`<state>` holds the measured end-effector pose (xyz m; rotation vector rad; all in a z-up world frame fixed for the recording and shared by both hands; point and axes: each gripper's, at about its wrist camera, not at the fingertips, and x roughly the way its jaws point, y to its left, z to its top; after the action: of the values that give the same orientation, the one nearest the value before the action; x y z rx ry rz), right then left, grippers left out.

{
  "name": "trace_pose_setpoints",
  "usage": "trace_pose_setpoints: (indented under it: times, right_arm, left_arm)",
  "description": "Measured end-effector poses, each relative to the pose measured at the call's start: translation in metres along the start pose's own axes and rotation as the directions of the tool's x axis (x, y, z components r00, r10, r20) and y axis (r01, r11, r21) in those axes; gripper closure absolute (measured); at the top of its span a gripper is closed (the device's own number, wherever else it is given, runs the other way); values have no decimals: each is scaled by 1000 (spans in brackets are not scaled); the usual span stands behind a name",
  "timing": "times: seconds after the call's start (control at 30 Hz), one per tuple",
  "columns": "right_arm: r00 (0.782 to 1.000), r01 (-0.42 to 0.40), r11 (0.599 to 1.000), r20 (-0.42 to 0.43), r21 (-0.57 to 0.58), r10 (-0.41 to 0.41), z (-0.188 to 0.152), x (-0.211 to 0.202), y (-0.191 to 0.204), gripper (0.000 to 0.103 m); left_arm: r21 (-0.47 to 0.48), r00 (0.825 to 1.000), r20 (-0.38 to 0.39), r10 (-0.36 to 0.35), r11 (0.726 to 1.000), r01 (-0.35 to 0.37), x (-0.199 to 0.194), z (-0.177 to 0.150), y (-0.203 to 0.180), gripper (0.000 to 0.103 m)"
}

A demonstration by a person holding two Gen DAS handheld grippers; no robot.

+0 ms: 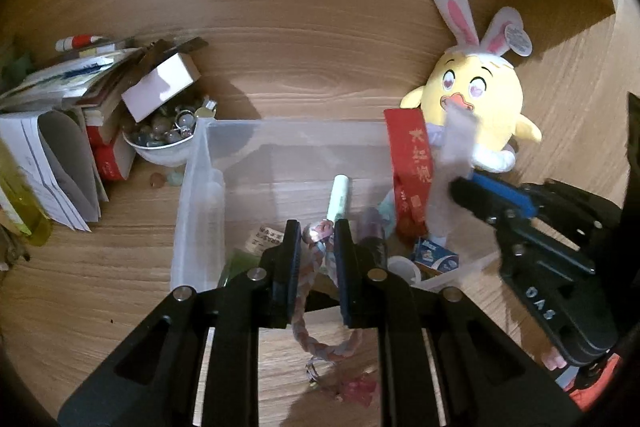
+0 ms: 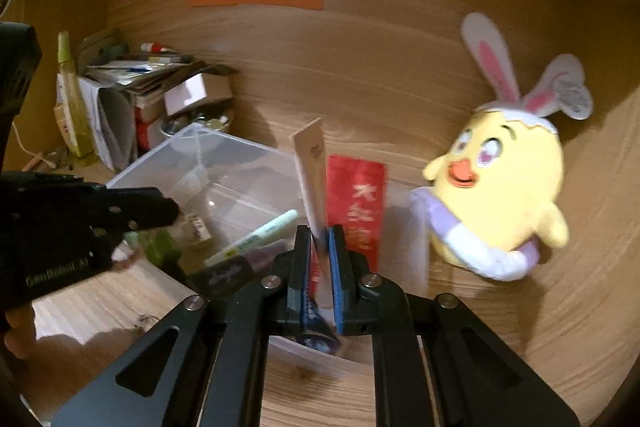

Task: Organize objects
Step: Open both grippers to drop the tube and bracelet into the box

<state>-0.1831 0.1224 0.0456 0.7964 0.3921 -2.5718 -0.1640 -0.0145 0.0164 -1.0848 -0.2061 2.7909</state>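
Over the clear plastic bin [image 1: 192,187], left gripper [image 1: 316,235] pinches a braided cord [image 1: 310,267]; right gripper [image 2: 320,239] pinches a flat packet [image 2: 310,163].

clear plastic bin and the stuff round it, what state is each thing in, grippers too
clear plastic bin: open, no lid, partly filled
left gripper: shut on pastel braided cord
right gripper: shut on thin flat packet, upright
pale green marker pen: capped, inside bin
yellow plush chick with rabbit ears: upright behind bin
white bowl of trinkets: full

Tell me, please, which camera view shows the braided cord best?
The left wrist view: the braided cord runs between the left gripper and loops below it. The right wrist view shows none of it clearly.
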Motion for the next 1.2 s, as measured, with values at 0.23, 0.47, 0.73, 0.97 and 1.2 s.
trace_pose_setpoints:
  times: [0.23, 0.47, 0.73, 0.97, 1.2]
  right_arm:
    - [983, -175, 981, -45, 89, 179, 3, 20, -1, 86]
    - [956, -266, 957, -98, 112, 277, -1, 33, 5, 67]
    - [969, -236, 968, -55, 80, 240, 0, 13, 7, 49]
    - [981, -190, 978, -6, 79, 192, -4, -10, -4, 32]
    - [986, -165, 982, 23, 95, 164, -14, -33, -16, 24]
  left_arm:
    - [-29, 1000, 20, 1, 1000, 0, -9, 1, 7, 57]
    - [-37, 997, 71, 8, 999, -5, -25, 1, 12, 46]
    - [-11, 991, 128, 45, 999, -44, -49, -5, 8, 21]
    - [7, 990, 138, 32, 999, -33, -63, -10, 3, 7]
    - [7, 994, 99, 50, 999, -51, -62, -21, 4, 6]
